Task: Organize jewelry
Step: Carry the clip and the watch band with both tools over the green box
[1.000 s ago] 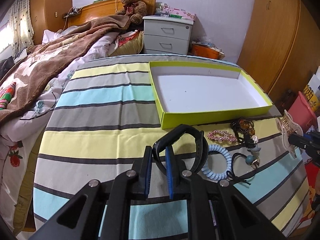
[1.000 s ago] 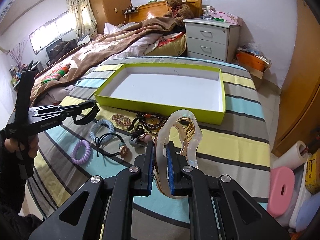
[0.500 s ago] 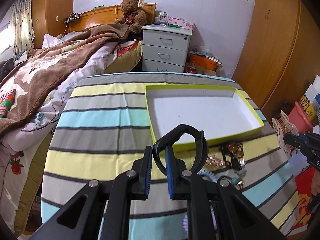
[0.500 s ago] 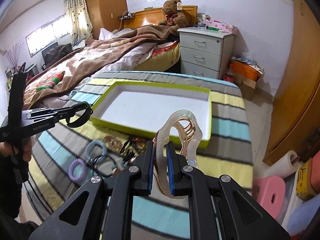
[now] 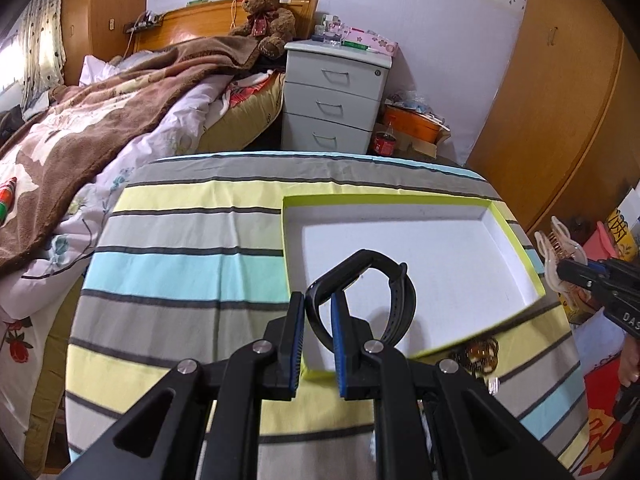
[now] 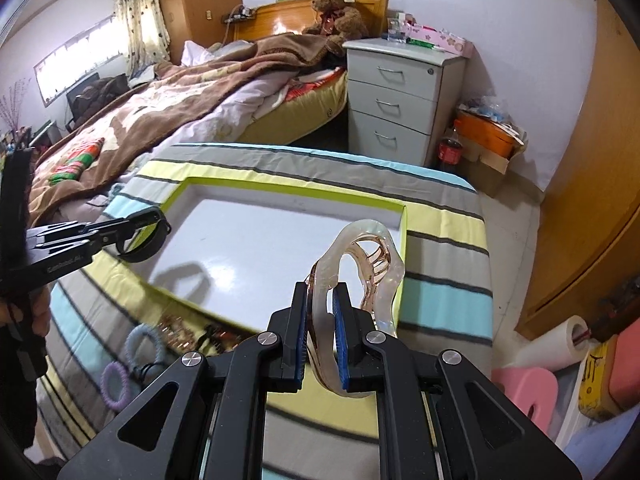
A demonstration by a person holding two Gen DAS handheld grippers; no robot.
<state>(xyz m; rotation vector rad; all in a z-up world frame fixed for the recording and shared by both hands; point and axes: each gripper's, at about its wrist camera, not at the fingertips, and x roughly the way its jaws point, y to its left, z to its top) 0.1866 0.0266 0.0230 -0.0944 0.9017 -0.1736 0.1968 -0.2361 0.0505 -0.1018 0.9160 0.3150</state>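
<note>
hair ties (image 6: 132,356) beside tray (image 6: 288,184), bedside nightstand (image 6: 400,92)

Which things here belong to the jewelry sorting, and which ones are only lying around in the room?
Part of the job:
- black band, held in the left gripper
- clear hair claw, held in the right gripper
- yellow-green tray
- coil hair ties
- bead bracelets

Just lying about:
- teddy bear
- nightstand
- paper towel roll
</note>
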